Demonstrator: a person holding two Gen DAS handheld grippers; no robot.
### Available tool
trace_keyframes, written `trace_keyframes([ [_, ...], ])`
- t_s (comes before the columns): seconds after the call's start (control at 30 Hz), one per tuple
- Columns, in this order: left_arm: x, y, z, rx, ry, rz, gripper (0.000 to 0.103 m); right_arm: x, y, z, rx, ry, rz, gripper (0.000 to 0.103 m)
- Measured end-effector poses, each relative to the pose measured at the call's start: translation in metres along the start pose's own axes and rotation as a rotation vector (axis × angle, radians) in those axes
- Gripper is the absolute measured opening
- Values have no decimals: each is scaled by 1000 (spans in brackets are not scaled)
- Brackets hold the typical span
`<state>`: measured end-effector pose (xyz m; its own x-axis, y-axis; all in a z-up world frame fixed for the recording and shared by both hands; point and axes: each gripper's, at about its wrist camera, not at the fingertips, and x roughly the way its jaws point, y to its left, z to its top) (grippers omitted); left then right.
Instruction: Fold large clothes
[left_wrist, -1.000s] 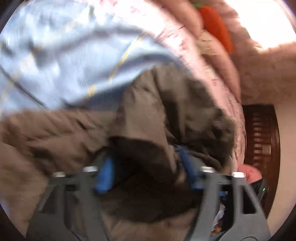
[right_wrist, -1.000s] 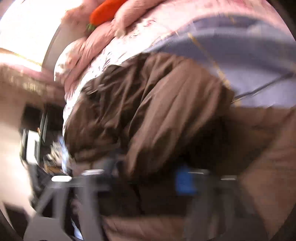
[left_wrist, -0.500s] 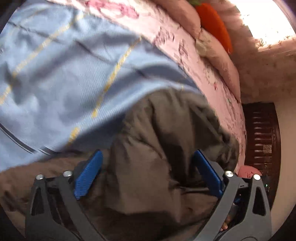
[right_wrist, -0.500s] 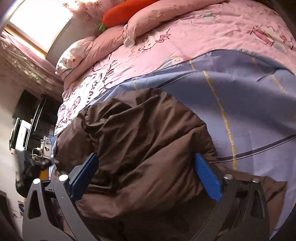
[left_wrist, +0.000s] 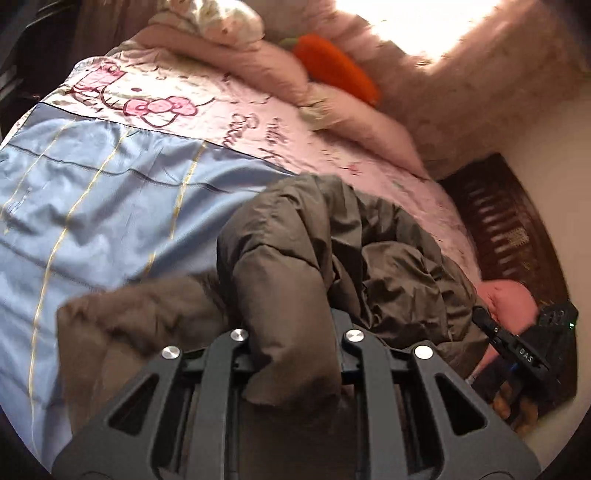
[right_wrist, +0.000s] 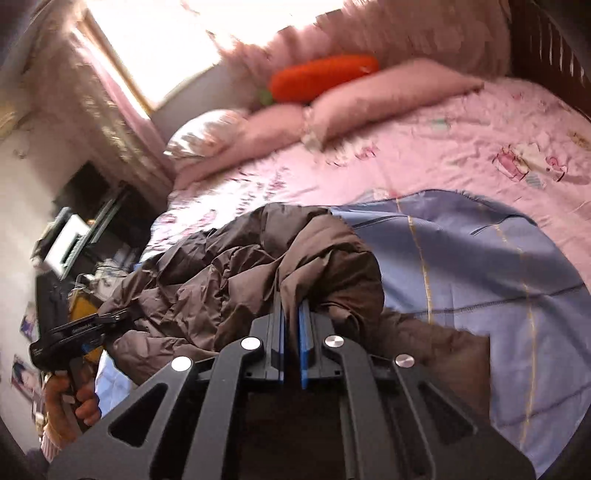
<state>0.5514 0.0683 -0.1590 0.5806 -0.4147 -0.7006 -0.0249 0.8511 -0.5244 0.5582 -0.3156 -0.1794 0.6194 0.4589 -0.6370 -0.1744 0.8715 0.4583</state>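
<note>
In the left wrist view we saw the brown padded jacket (left_wrist: 332, 251) heaped on the blue sheet (left_wrist: 92, 206) at the near right part of the bed (left_wrist: 258, 122), and a thick fold of it rose straight up between the fingers of the left hand-held gripper (left_wrist: 291, 332), whose jaws were closed in on that fold, their pads buried in cloth. We judged the jacket soft, puffy and light for its bulk, with a slick shell that could slide out of a shallow pinch, so a hem or seam edge seemed the better hold. In the right wrist view the right hand-held gripper (right_wrist: 291, 317) had its blue pads (right_wrist: 303, 332) nearly together, clamped on a bunched edge of the jacket (right_wrist: 229, 280) just ahead of it; the rest sprawled away to the left, toward the other gripper at the near left.
</note>
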Motion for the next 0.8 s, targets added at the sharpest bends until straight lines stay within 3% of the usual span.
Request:
trace_keyframes([
  [0.2,-95,15,-101,-5,5,-142,20,-107,14,-83,-1,-12,94,6],
  [0.27,-111,25,-140,-6,3,-148,22,-129,17,-125,-20,7,81,6],
  [0.37,-104,47,-195,-47,50,-112,23,-123,1,-190,48,99,49,6],
  [0.5,-74,87,-255,-199,136,-85,23,-85,-38,-273,167,243,-63,6],
  [0.6,-58,99,-280,-255,186,-58,25,-83,-50,-288,215,249,-84,8],
  [0.7,-67,96,-282,-222,174,-30,32,-125,-49,-264,249,183,-146,14],
  [0.73,-70,94,-282,-210,169,-19,34,-145,-47,-255,265,133,-190,20],
  [0.8,-75,93,-282,-201,165,-13,34,-192,-26,-227,262,-46,-281,51],
])
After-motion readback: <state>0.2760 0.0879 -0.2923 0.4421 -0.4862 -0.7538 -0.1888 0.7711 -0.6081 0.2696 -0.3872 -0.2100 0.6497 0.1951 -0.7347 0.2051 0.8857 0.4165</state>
